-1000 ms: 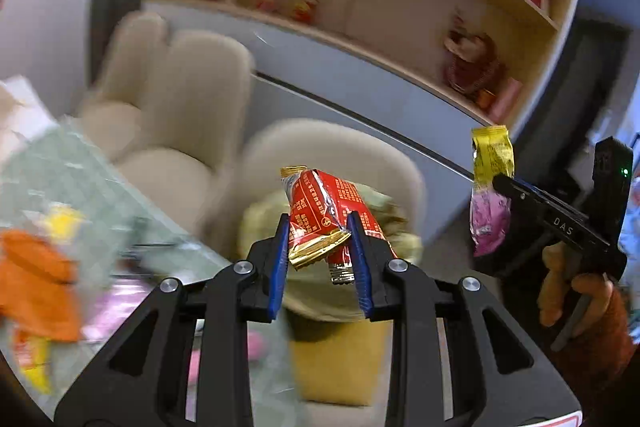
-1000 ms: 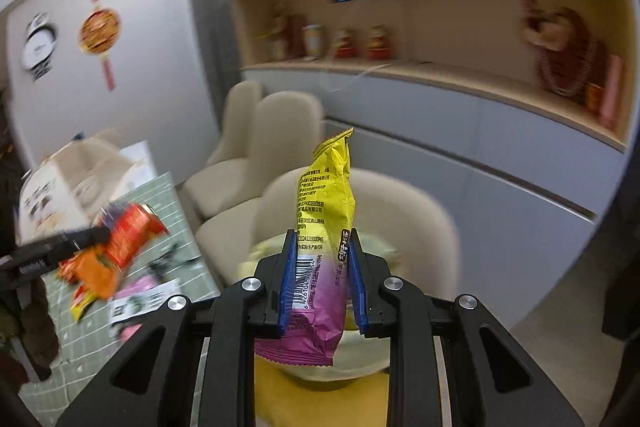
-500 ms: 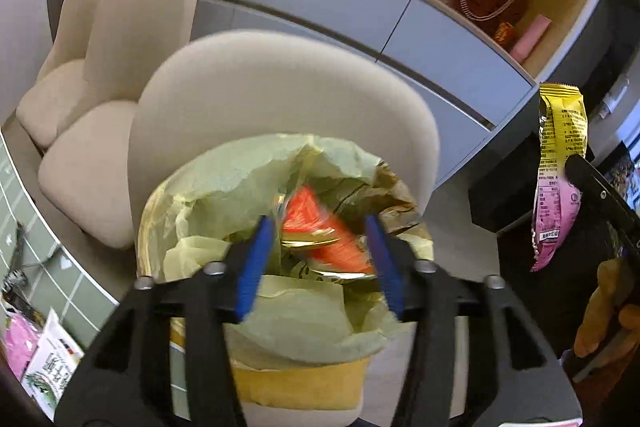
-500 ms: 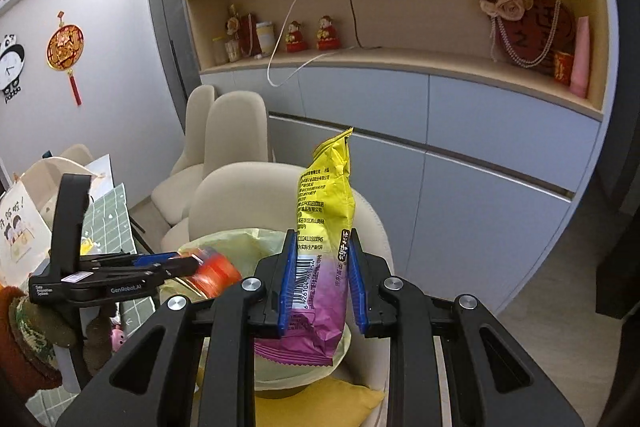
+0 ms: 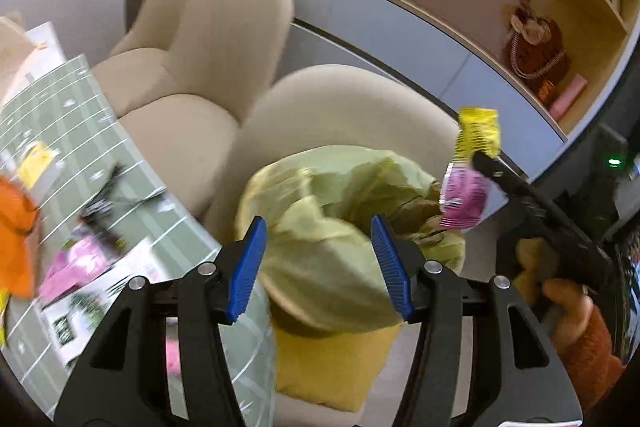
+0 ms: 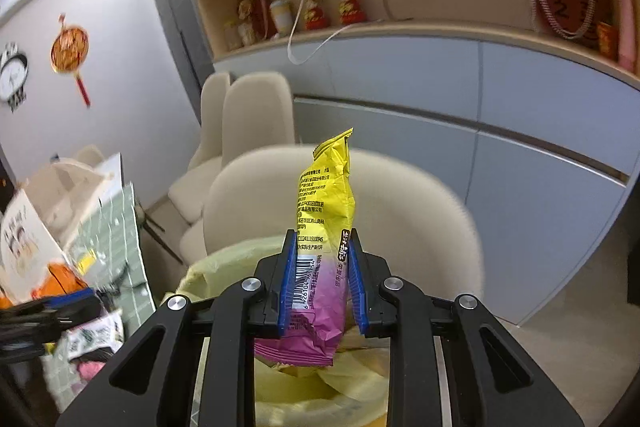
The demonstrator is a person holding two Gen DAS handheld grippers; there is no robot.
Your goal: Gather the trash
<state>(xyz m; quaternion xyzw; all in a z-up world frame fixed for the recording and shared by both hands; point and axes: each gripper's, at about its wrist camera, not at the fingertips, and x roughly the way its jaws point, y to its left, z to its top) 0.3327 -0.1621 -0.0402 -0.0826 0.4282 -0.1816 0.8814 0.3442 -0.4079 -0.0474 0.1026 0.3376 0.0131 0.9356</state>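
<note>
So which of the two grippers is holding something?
The right gripper, clamped on a yellow and pink snack packet; the left gripper stands open, empty.

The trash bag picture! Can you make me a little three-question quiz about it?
1. True or false: the left tool is holding a wrapper.
2. Which colours are on the wrapper in the right tool? A) red and gold B) yellow and pink C) blue and white
3. Fill in: the trash bag is pale ____.

Key: 1 false, its jaws stand apart with nothing between. 2 B. 3 yellow-green.
</note>
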